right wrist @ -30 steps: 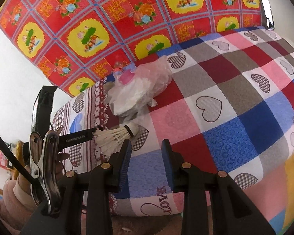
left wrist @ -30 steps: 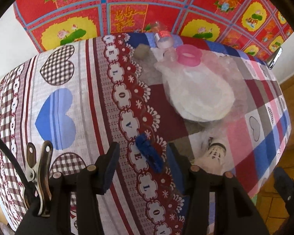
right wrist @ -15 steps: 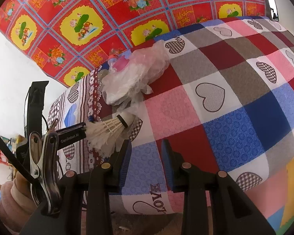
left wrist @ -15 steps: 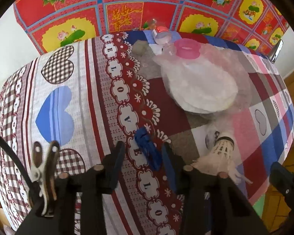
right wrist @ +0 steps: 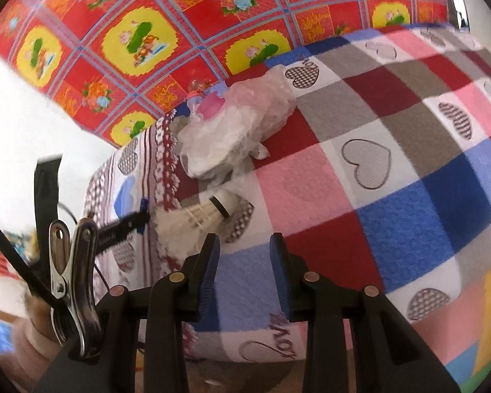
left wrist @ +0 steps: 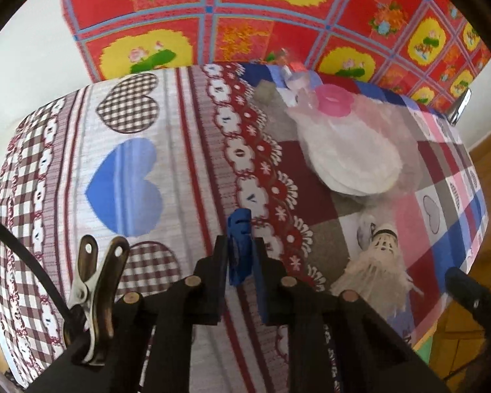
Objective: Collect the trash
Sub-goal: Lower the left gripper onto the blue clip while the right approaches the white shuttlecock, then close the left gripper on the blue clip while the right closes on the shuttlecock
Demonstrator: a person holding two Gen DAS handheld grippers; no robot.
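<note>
A small blue scrap (left wrist: pixel 240 229) stands between the jaws of my left gripper (left wrist: pixel 240 242), which are closing; both pads press on it just above the patterned tablecloth (left wrist: pixel 81 124). In the right wrist view the same scrap (right wrist: pixel 143 203) shows at the tip of that gripper. A worn white shuttlecock (left wrist: pixel 376 262) lies to the right of it, also seen as the shuttlecock (right wrist: pixel 203 217) just beyond my right gripper (right wrist: pixel 244 242). That gripper is open over the cloth near the table's front edge, with nothing between its fingers.
A clear plastic bag of white round pads (left wrist: pixel 353 160) lies further back, with a pink ring (left wrist: pixel 335 100) and a small clear bottle (left wrist: pixel 294 72) beside it. A red and yellow flowered sheet (right wrist: pixel 140 42) covers the wall behind. The table edge drops off at right.
My left gripper's jaws have come together around the blue scrap, which now stands upright between them, slightly raised. The right gripper has stayed about where it was.
</note>
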